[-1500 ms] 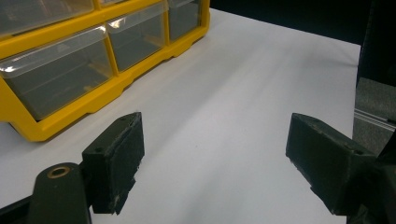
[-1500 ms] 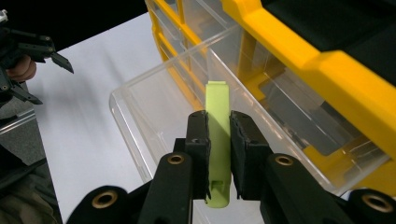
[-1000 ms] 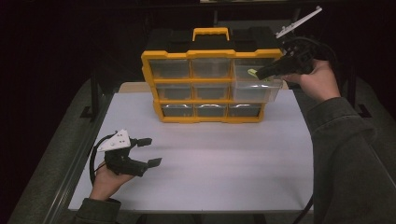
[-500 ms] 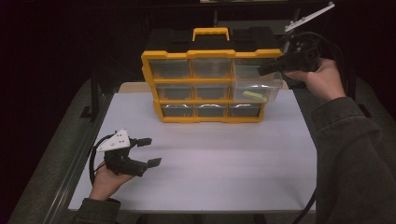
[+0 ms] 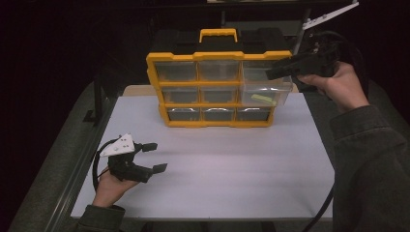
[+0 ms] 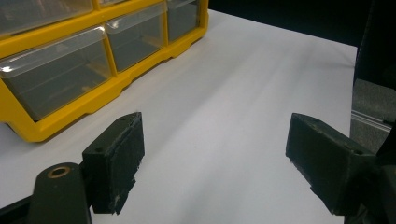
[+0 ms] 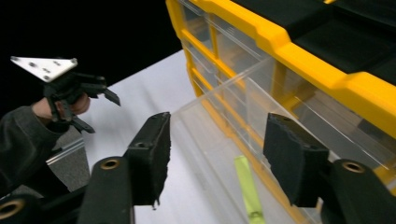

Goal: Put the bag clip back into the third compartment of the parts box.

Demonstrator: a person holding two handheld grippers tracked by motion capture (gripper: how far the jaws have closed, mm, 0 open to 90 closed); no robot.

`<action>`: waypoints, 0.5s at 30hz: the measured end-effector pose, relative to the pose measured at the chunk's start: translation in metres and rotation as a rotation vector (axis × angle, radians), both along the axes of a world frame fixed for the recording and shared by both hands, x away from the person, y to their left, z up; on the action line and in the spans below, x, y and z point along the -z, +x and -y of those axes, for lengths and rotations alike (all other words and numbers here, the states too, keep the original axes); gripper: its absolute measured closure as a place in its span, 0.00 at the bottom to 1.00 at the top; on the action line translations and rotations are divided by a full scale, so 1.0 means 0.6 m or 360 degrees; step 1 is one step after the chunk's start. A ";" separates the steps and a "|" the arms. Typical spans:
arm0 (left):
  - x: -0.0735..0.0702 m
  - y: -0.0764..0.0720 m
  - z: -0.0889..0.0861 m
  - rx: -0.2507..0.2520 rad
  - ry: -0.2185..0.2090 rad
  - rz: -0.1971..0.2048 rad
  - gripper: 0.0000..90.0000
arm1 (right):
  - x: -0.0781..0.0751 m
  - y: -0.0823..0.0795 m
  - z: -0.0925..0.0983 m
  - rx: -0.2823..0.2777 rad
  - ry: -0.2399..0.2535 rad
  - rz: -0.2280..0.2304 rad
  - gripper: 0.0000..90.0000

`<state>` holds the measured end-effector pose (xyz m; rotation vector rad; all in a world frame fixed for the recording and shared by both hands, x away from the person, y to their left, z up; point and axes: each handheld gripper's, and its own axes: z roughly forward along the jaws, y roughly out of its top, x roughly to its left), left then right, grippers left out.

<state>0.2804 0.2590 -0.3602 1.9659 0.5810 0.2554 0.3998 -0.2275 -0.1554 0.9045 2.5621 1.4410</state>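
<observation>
Now the green stick (image 7: 247,186) lies in the drawer (image 7: 219,140) below the right claw (image 7: 215,156), jaws just opened.

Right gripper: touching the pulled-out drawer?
Apart. The right gripper view shows the right gripper with jaws just opened, hanging above the clear drawer, pads off its walls.

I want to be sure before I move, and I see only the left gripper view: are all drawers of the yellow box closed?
Observer: No. One clear drawer in the right column is pulled out.
Operator: Is something inside it?
Observer: Yes, a thin yellow-green stick lies on its floor.
Operator: Do the right tongs hold that stick?
Observer: No. The right tongs are above the drawer, their jaws have just been opening, and nothing is between them.
</observation>
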 end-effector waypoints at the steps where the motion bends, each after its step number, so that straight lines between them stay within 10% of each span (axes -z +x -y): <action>1: 0.000 0.000 0.000 0.0003 0.0004 0.0004 0.22 | -0.002 -0.003 0.000 0.0001 0.0007 -0.0009 0.43; 15: 0.000 0.000 0.004 0.0014 0.0017 0.0009 0.22 | -0.003 -0.058 -0.012 -0.0029 0.0038 0.0014 0.26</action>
